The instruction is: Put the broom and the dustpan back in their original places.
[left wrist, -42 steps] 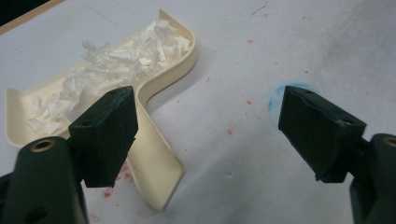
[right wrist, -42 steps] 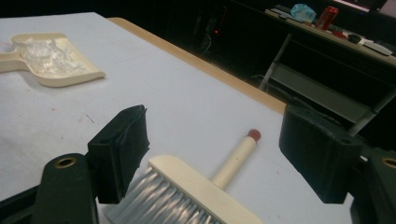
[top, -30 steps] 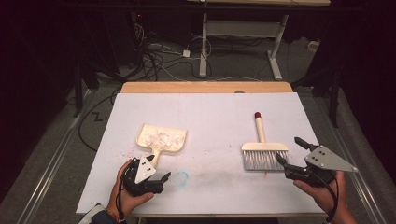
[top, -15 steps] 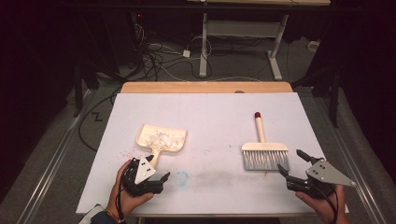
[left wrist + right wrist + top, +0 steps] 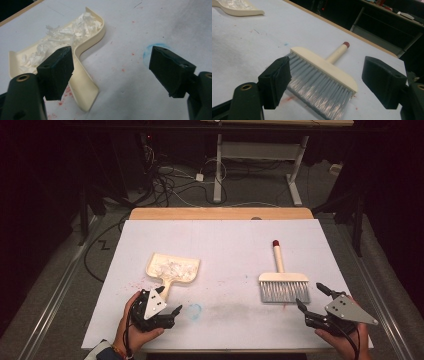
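Cream plastic dustpan [image 5: 172, 268] full of white shreds [image 5: 173, 267], parked left; grey-bristled brush [image 5: 283, 286] lying right. Both grippers [image 5: 166, 312] [image 5: 312, 297] near edge, jaws wide, holding nothing, looks like sweep's finished.

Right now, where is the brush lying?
In the high view the brush lies flat on the table's right side, bristles toward the person, just ahead of the open right claw, well apart from the dustpan.

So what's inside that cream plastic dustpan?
The cream plastic dustpan holds a heap of white shredded scraps, piled toward its back wall. The pan floor beneath the heap is covered, so anything under the shreds can't be seen.
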